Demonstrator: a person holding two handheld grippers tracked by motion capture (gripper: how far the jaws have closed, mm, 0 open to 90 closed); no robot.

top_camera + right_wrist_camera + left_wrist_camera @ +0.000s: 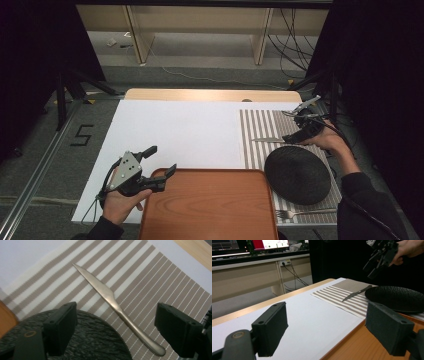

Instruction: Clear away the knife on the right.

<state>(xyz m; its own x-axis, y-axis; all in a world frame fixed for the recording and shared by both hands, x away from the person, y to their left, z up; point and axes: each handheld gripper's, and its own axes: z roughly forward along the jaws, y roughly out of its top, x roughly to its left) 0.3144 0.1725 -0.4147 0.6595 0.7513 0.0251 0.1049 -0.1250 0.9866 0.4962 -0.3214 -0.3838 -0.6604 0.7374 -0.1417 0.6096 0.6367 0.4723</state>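
Brushed metal catches the light where the knife (117, 308) lies flat on the striped placemat (155, 277), its handle end just beside the rim of the black plate (95, 340) and its blade pointing away across the stripes. The right gripper (299, 131) hovers above the knife with its jaws spread wide, one to each side of the handle in the right gripper view, touching nothing (the gap is plain). At the near left the left gripper (161, 161) is held over the corner of the wooden tray (210, 210), its jaws likewise parted and empty. A fork (305, 214) rests on the placemat's near edge, beside the plate. White sheet (175, 130) covers the table left of the placemat.
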